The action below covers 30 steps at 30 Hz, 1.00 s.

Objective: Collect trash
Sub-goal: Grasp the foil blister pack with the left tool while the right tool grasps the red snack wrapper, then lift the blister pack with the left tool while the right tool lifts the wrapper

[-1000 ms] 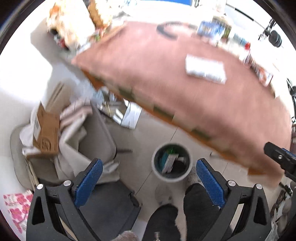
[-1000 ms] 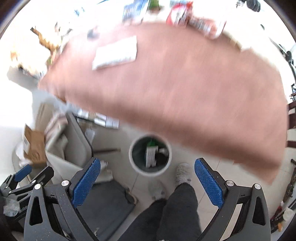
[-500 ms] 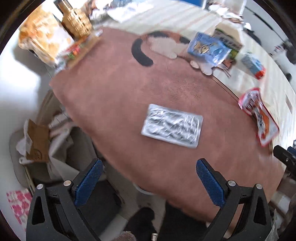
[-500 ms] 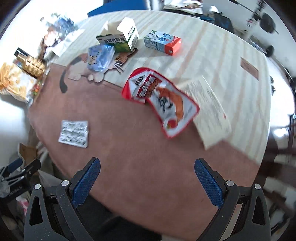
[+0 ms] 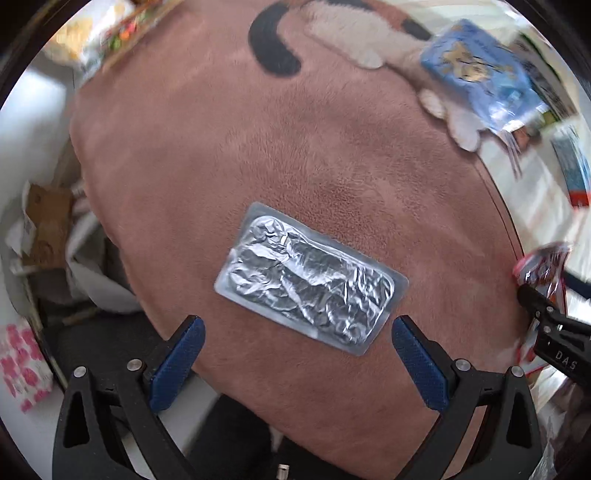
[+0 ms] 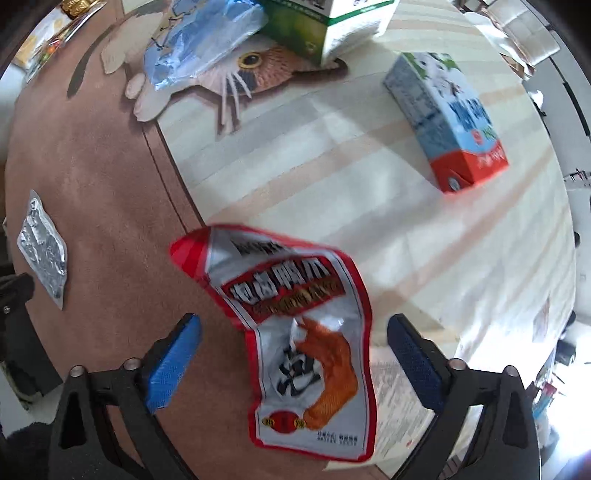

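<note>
A crumpled silver foil blister pack (image 5: 310, 280) lies flat on the brown plush mat (image 5: 258, 147). My left gripper (image 5: 297, 321) points straight down at it and is open, with the pack's near edge between the blue fingertips and neither pad touching. A red and silver snack bag (image 6: 303, 332) lies across the mat's edge and the striped tablecloth (image 6: 332, 177). My right gripper (image 6: 293, 319) hangs over the bag with its jaws closing. The bag sits between the pads, clear of both. The foil pack (image 6: 44, 251) shows again at the left of the right wrist view.
A blue and red milk carton (image 6: 447, 122), a green and white box (image 6: 325, 22) and a crumpled blue plastic bag (image 6: 199, 44) lie farther back. A printed paper sheet (image 6: 399, 391) lies under the snack bag. Cardboard and cloth (image 5: 48, 229) sit below the table's left edge.
Both grippers swung from above the floor bin to over the table and dropped lower. The foil pack and the snack bag now loom large between their fingertips.
</note>
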Motion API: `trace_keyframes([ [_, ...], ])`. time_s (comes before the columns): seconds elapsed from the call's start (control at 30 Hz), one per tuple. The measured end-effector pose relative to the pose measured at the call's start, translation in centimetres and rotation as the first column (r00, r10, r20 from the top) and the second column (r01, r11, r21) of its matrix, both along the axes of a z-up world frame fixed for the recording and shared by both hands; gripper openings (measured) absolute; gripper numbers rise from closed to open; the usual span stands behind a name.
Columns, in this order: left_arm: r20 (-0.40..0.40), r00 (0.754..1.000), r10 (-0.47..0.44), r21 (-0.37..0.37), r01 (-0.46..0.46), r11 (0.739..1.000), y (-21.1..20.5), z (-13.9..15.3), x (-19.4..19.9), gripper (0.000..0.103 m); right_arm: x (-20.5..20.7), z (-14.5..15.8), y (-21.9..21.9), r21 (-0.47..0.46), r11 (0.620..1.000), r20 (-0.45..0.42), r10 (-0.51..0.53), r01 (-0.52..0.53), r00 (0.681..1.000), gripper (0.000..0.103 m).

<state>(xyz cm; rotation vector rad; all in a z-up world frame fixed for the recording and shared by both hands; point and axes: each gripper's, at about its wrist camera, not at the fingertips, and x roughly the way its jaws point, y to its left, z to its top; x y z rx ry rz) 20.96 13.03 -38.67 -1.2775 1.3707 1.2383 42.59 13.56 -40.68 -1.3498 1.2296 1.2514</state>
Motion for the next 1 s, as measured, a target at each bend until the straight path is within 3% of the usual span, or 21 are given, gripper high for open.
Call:
trace_keyframes([
  [0.17,0.119,0.969,0.214,-0.053,-0.209,0.976,1.8,-1.4,-2.7,0.103,1.6,0.2,1.1,-0.005,0.992,-0.035,-0.124,0.123,0.992,0.076],
  [0.33,0.181,0.865,0.468,-0.125,-0.452,0.883,3.0,-3.5,-5.8,0.1,3.6,1.1,2.0,0.043,0.964,-0.05,-0.26,0.262,0.964,0.07],
  [0.4,0.15,0.843,0.517,-0.112,-0.505,0.856,3.1,-3.6,-6.6,0.096,4.2,1.3,2.3,0.05,0.954,-0.054,-0.292,0.295,0.955,0.07],
  [0.43,0.136,0.846,0.515,-0.099,-0.506,0.857,3.3,-3.5,-6.6,0.092,4.3,1.5,2.5,0.051,0.951,-0.058,-0.303,0.306,0.951,0.07],
  [0.47,0.111,0.867,0.486,-0.081,-0.48,0.874,3.5,-3.2,-6.4,0.078,4.4,1.6,2.6,0.051,0.949,-0.064,-0.307,0.311,0.949,0.07],
  [0.5,0.102,0.903,0.417,-0.049,-0.414,0.909,3.8,-2.7,-5.5,0.066,4.6,1.7,3.1,0.05,0.95,-0.068,-0.306,0.309,0.95,0.07],
  [0.53,0.104,0.933,0.344,-0.029,-0.343,0.939,4.2,-2.5,-4.5,0.064,4.8,1.8,3.5,0.051,0.952,-0.066,-0.298,0.302,0.952,0.07],
  [0.6,0.097,0.989,0.115,-0.009,-0.114,0.993,4.8,-2.5,-1.5,0.064,4.2,2.0,4.6,0.055,0.958,-0.057,-0.279,0.282,0.959,0.07],
  [0.67,0.061,0.991,-0.116,-0.016,0.117,0.993,4.3,-3.0,1.3,0.064,4.0,2.2,4.7,0.052,0.961,-0.054,-0.269,0.272,0.962,0.07],
  [0.7,0.041,0.984,-0.175,-0.01,0.176,0.984,3.9,-3.0,1.8,0.066,4.2,2.3,4.4,0.043,0.961,-0.057,-0.269,0.272,0.961,0.07],
  [0.77,0.044,0.985,-0.164,-0.006,0.164,0.986,3.8,-2.7,1.2,0.066,3.9,2.2,3.2,0.029,0.96,-0.066,-0.278,0.28,0.958,0.072],
  [0.9,0.104,0.995,-0.004,0.001,0.004,1.0,4.3,-1.9,-2.5,0.066,4.2,2.2,1.7,0.024,0.958,-0.097,-0.283,0.286,0.954,0.083],
  [1.0,0.16,0.984,0.083,-0.026,-0.08,0.996,4.1,-2.8,-5.2,0.066,4.1,2.2,1.1,0.03,0.967,-0.092,-0.251,0.255,0.964,0.086],
])
